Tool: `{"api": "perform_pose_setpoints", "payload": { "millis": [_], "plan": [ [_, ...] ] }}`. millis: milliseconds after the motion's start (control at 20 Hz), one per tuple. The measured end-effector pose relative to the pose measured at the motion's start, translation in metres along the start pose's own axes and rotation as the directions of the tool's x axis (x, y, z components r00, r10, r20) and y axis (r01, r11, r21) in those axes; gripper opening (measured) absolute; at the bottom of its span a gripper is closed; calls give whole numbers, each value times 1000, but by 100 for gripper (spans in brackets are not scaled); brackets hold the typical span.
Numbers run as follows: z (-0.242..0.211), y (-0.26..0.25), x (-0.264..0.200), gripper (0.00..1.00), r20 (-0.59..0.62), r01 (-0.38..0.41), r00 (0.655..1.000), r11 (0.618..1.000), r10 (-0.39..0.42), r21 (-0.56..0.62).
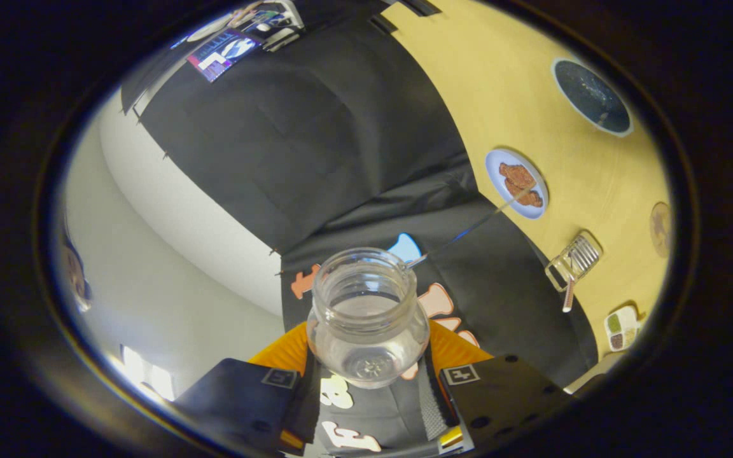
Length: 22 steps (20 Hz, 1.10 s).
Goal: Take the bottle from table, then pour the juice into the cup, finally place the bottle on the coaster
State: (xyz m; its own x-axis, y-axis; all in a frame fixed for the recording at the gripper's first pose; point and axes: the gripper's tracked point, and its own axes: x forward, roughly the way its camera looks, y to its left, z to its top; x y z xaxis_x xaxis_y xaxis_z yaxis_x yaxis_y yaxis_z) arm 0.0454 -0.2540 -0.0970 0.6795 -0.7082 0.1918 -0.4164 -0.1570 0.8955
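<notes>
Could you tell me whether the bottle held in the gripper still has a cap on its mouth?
No, the bottle, gripped between the gripper fingers, shows an open, uncapped mouth with its threaded rim bare.

- The light is bright and even, with no dark shadows on the yellow table [519, 89].
- A bright white glow shines beside the gripper [369, 407], whose fingers squeeze the bottle.
- The clear bottle [366, 318] shows small shiny spots on its glass.
- The middle looks sharp.
- Near the rim, things bend, stretch and turn blurry.
- The black cloth wall [290, 140] curves like a bowl.
</notes>
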Motion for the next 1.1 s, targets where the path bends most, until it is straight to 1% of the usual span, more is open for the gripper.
{"api": "perform_pose_setpoints", "payload": {
  "millis": [100,200,300,400,450,500,550,650,850,900,1000,1100],
  "plan": [
    [-5,-10,-1,68,-30,46,998,996,-49,-81],
    [-9,-18,-4,68,-64,88,993,980,-101,-179],
    [-10,-30,-10,68,-91,126,983,941,-162,-315],
    [-10,-43,-16,68,-113,156,966,873,-233,-462],
    [-11,-47,-18,68,-123,161,957,834,-262,-528],
    [-10,-52,-20,68,-122,170,947,786,-297,-595],
    [-8,-61,-21,68,-119,180,934,731,-337,-658],
    [-11,-68,-24,68,-127,166,910,628,-395,-760],
    [-15,-80,-26,68,-119,122,873,447,-473,-886],
    [-17,-82,-26,68,-112,107,865,396,-490,-912],
    [-21,-93,-29,68,-95,67,845,279,-527,-958],
    [-23,-104,-30,68,-73,13,823,147,-564,-989]
  ]
}}
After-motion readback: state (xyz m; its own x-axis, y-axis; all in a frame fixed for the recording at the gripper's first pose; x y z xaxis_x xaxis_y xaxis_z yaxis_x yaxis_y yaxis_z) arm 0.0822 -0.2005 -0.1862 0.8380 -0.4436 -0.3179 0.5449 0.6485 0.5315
